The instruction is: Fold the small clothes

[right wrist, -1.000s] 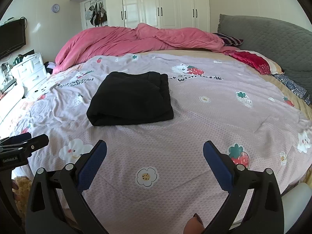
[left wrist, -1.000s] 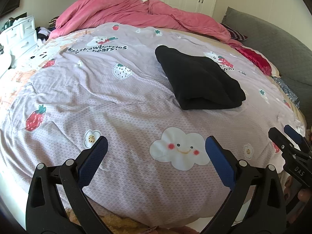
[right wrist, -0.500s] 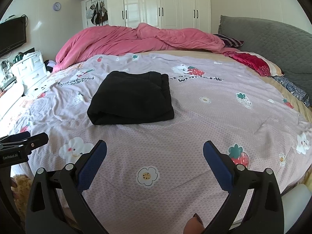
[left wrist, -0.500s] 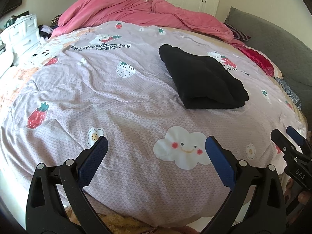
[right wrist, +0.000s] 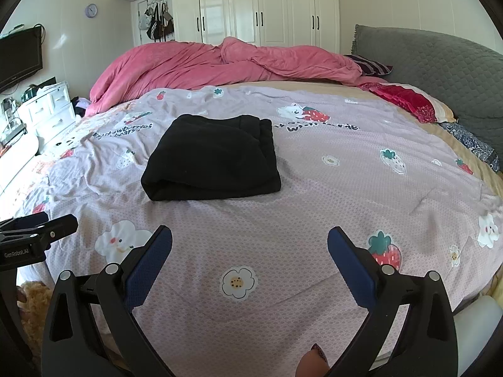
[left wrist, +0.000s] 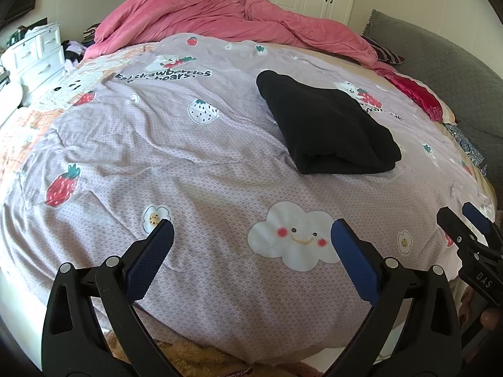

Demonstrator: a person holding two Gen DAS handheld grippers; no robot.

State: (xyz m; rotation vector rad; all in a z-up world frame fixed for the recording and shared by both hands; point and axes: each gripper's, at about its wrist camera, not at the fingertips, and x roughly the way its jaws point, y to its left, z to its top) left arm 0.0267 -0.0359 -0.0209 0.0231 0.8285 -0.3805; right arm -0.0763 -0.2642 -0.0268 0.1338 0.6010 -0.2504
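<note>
The left gripper (left wrist: 251,245) is hanging over the near edge of the bed (left wrist: 195,169), fingers spread wide and holding nothing. It has drifted a little closer. The black garment (left wrist: 327,128) is lying folded mid-bed, untouched. The right gripper (right wrist: 250,251) is waiting too, spread and empty. Folding looks finished.

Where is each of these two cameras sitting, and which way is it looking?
Left wrist: sits on the left gripper, looking forward between its open blue-padded fingers across the bed; the right gripper pokes in at the right edge.
Right wrist: sits on the right gripper, facing the wardrobe; the left gripper shows at the left edge, a fingertip at the bottom.
Shared: both see the folded black garment and the pink duvet.
</note>
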